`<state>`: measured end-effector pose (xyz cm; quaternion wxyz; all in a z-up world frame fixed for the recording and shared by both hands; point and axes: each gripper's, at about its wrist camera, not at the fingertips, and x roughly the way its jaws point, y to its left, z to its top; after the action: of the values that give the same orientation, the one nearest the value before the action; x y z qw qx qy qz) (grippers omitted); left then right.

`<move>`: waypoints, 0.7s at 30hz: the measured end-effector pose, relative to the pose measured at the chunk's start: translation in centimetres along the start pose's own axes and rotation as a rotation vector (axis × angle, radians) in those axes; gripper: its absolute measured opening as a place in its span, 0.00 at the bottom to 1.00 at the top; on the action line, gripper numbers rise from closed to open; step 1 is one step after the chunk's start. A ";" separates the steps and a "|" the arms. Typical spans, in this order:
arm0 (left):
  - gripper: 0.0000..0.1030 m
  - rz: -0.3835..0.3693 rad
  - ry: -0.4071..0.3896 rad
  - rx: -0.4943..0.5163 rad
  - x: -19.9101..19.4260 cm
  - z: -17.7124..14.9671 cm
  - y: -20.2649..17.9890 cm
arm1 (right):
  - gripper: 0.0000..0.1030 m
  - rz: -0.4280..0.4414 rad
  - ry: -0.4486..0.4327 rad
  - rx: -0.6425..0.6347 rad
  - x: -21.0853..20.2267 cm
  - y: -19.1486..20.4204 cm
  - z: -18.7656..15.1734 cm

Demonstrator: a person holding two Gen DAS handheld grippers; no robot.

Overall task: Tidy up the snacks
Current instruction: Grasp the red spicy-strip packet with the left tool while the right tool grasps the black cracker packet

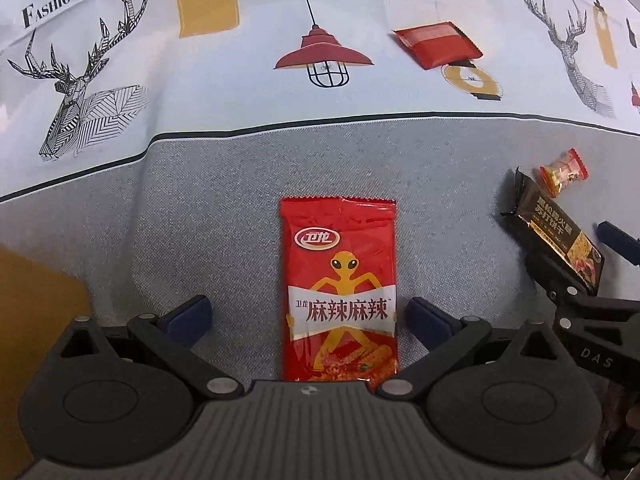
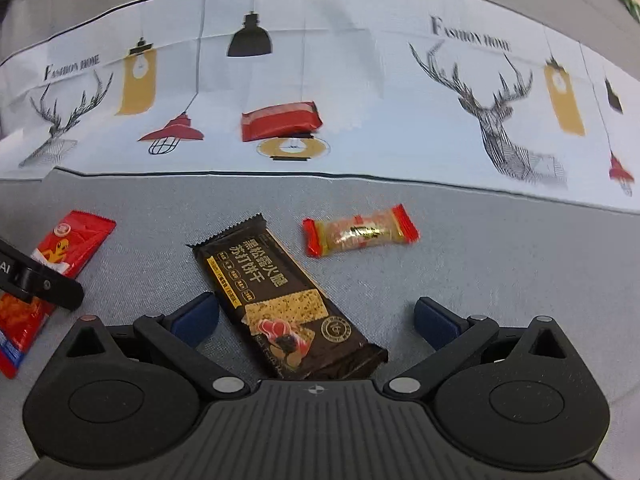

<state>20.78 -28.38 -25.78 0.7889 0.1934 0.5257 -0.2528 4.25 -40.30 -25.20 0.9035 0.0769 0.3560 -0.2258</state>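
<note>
Both wrist cameras look low and forward, close over the tablecloth (image 1: 200, 200); both views share it.

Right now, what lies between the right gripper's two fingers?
In the right wrist view, the dark cracker packet lies slanted on the grey cloth between the open fingers of the right gripper, touching neither pad.
</note>
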 end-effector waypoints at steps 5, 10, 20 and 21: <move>1.00 0.001 -0.010 0.002 0.1 0.2 0.1 | 0.99 -0.002 -0.022 0.006 -0.1 0.0 -0.3; 0.87 0.006 0.002 -0.015 -0.9 0.4 -0.4 | 0.87 -0.009 0.003 0.007 -0.1 0.2 0.1; 0.48 -0.048 -0.070 -0.028 -7.1 -0.7 -0.4 | 0.38 0.002 -0.013 0.096 -4.3 1.5 0.6; 0.48 -0.063 -0.085 -0.029 -8.7 -1.2 -0.3 | 0.38 -0.002 -0.027 0.119 -5.4 1.4 0.7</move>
<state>16.90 -26.25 -18.19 0.8049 0.1544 0.5010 -0.2781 1.84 -37.41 -21.06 0.9019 0.1270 0.3297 -0.2486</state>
